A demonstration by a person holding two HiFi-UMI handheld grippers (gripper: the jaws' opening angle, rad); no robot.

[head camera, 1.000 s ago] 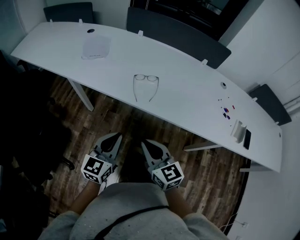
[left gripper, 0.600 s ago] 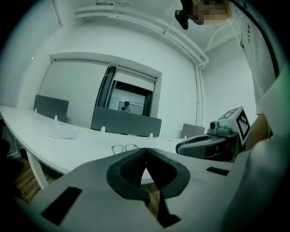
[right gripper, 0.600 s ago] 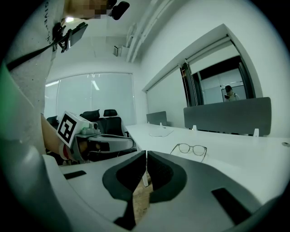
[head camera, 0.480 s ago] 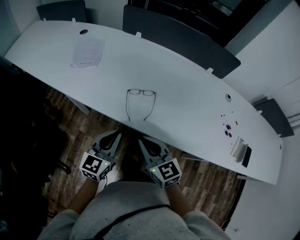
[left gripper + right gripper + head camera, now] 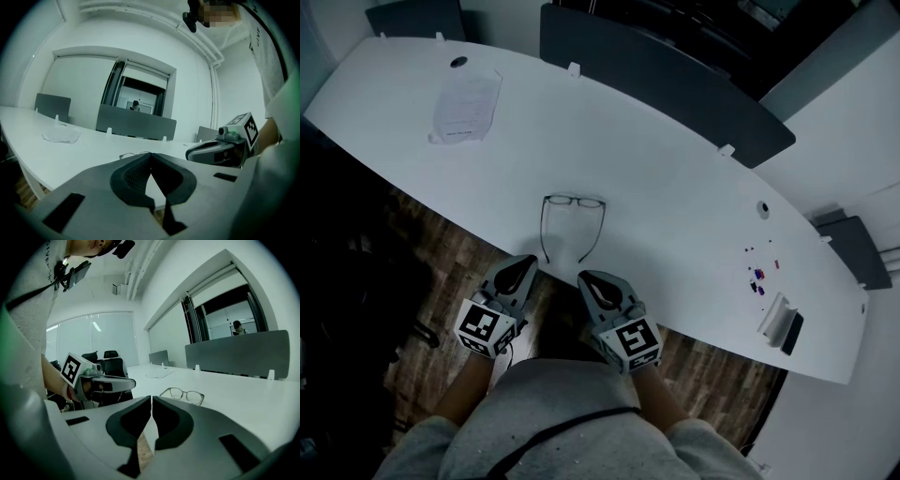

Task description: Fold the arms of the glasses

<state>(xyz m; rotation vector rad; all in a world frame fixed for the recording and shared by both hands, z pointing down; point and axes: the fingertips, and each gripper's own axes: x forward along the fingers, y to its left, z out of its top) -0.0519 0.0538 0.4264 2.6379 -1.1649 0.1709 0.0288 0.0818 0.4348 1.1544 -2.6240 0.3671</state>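
A pair of thin-framed glasses [image 5: 573, 223] lies on the white table [image 5: 666, 178] near its front edge, arms unfolded and pointing toward me. The lenses of the glasses [image 5: 183, 395] show in the right gripper view; only a sliver of the glasses [image 5: 132, 154] shows above the left jaws. My left gripper [image 5: 523, 267] is shut and empty, just short of the table edge, below the left arm of the glasses. My right gripper [image 5: 586, 278] is shut and empty too, below the right arm's tip. Neither touches the glasses.
A sheet of paper [image 5: 466, 103] lies at the table's far left. Small coloured bits [image 5: 759, 277] and a white holder with a dark phone [image 5: 784, 323] sit at the right end. Dark panels [image 5: 666, 80] stand behind the table. Wooden floor [image 5: 422, 281] lies under me.
Both grippers have moved forward toward the table edge, and the glasses now lie much closer to their tips. Both stayed shut.
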